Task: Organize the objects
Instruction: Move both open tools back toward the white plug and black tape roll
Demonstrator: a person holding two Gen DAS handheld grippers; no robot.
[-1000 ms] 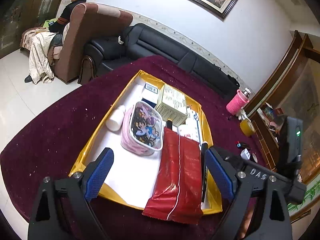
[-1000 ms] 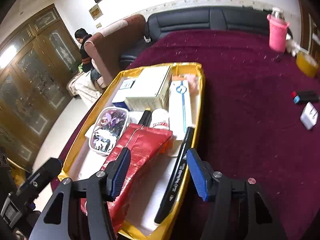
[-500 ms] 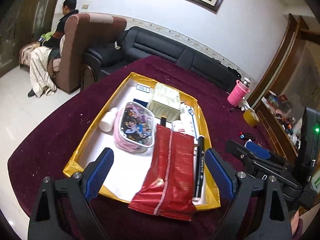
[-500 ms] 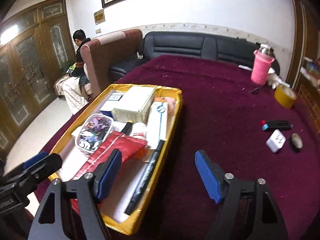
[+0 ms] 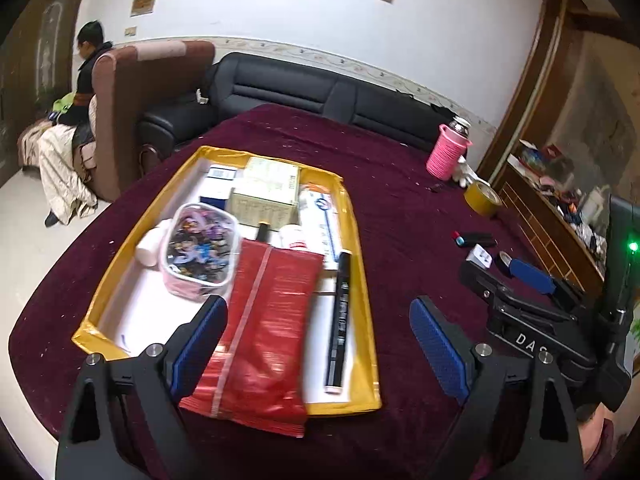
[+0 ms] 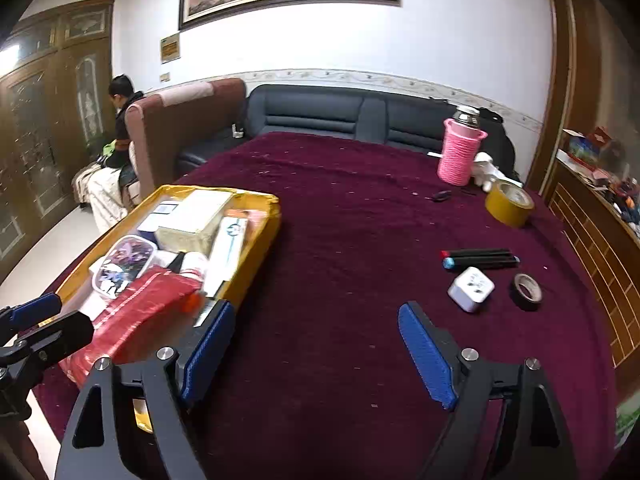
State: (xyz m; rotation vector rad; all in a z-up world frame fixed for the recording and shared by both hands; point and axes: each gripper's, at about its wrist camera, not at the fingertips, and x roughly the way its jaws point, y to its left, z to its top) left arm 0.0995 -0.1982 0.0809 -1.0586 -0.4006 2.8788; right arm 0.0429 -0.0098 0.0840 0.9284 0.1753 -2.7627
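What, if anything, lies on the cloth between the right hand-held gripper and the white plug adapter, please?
Nothing visible does. The right hand-held gripper is open, and only bare maroon tablecloth separates it from the white plug adapter. The black tape roll sits to the adapter's right and the markers behind it.

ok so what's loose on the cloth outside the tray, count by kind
tape rolls: 2, yellow and black
pens: 2, side by side
white plug: 1
pink bottle: 1
total: 6
Some small bits near the bottle are too unclear to count.
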